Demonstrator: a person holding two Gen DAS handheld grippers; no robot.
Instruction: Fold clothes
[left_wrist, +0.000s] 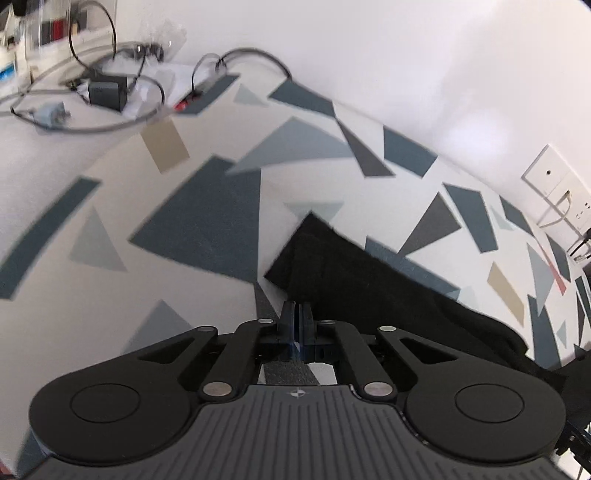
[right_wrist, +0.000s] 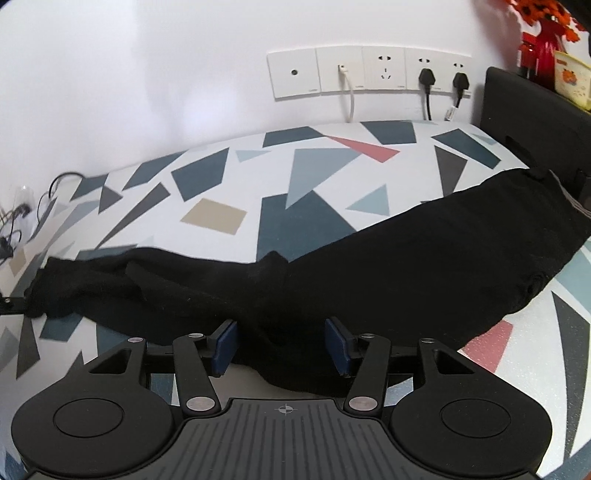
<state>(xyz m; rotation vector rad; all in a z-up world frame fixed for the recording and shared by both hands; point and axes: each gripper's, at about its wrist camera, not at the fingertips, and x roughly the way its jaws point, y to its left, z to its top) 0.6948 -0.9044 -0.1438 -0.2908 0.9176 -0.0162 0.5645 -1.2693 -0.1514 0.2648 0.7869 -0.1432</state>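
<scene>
A long black garment (right_wrist: 369, 266) lies stretched across the table with the triangle-patterned cover (right_wrist: 314, 166), folded lengthwise. In the right wrist view my right gripper (right_wrist: 282, 343) is open, its blue pads (right_wrist: 225, 341) on either side of the garment's near edge at its middle. In the left wrist view the garment's end (left_wrist: 332, 266) runs from a corner down to the right. My left gripper (left_wrist: 296, 314) is shut with its fingertips at that end's edge, apparently pinching the cloth. The contact itself is dark and hard to make out.
Black cables, a dark power adapter (left_wrist: 105, 92) and small items lie at the table's far left end. A white wall with a row of sockets (right_wrist: 369, 72) and plugged cords runs behind. A black box (right_wrist: 532, 118) and red flowers (right_wrist: 543, 22) stand at the right end.
</scene>
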